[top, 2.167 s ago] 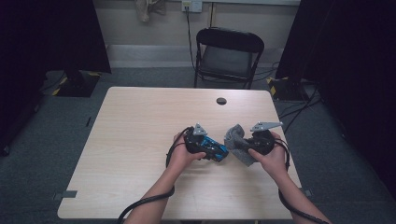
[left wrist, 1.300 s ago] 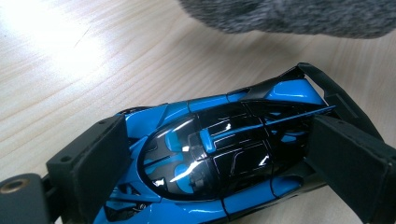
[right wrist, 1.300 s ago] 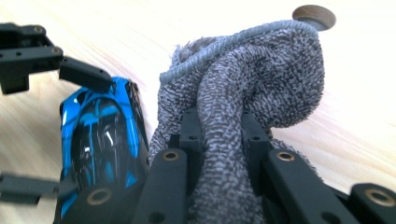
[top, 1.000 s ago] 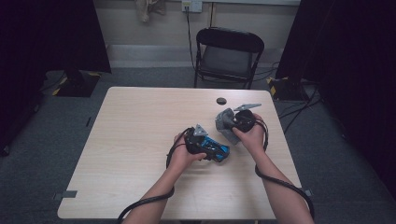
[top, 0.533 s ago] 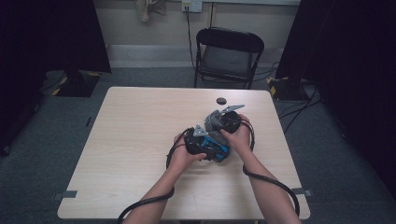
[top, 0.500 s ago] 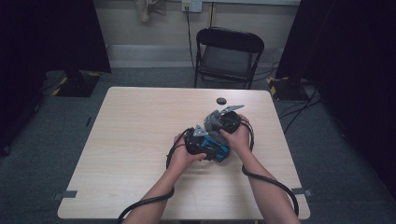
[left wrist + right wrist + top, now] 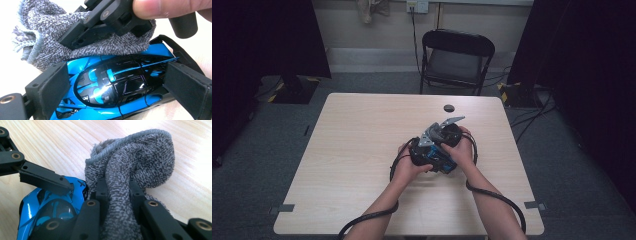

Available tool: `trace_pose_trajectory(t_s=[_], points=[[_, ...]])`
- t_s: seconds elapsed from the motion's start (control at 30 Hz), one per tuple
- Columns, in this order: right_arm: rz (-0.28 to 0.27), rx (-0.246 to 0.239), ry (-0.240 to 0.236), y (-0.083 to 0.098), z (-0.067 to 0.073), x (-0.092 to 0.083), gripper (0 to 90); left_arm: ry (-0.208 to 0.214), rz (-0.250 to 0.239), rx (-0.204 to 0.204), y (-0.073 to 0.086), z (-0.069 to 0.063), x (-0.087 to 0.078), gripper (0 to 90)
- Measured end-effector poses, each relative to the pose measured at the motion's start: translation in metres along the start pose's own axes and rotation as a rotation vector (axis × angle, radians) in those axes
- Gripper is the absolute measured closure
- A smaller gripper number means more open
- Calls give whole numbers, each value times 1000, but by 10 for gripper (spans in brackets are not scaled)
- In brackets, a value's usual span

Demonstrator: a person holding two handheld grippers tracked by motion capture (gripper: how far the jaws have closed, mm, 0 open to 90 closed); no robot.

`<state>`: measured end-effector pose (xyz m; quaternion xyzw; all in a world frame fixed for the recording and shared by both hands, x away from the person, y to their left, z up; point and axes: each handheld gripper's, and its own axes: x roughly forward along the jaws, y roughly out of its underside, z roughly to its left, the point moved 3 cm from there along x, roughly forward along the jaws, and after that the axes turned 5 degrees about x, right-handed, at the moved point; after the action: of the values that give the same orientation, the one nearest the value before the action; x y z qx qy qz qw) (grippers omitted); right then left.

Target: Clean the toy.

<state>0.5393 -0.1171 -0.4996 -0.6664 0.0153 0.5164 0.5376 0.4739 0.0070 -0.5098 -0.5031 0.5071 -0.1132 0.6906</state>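
Observation:
A glossy blue and black toy car (image 7: 117,87) sits clamped between the pads of my left gripper (image 7: 120,90), one pad (image 7: 50,85) on each side of its body. A grey terry cloth (image 7: 132,170) is bunched between the jaws of my right gripper (image 7: 117,192), which is shut on it. The cloth (image 7: 75,42) rests against the car's upper side, with the right gripper's black linkage pressing over it. In the high view both hands meet at the table's middle, the right gripper (image 7: 443,135) just above the left gripper (image 7: 428,156) and the car (image 7: 443,163).
A small round black object (image 7: 449,108) lies on the far part of the wooden table (image 7: 352,150). A black folding chair (image 7: 457,55) stands beyond the table's far edge. Cables trail from both grippers toward the near edge.
My right hand has come from the right side of the table leftward and down with the cloth, onto the car. The left hand and the car have stayed in place.

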Motion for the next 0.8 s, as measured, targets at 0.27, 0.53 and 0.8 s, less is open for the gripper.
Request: trace_pose_trajectory(t_s=[0.27, 0.53, 0.8], points=[[12, -33, -33, 3, -2, 0, 759, 1, 1, 0, 0, 0, 0, 62], [10, -24, -45, 6, -2, -4, 760, 3, -2, 0, 0, 0, 0, 65], [30, -23, -48, 9, -5, -10, 760, 5, -1, 0, 0, 0, -1, 71]])
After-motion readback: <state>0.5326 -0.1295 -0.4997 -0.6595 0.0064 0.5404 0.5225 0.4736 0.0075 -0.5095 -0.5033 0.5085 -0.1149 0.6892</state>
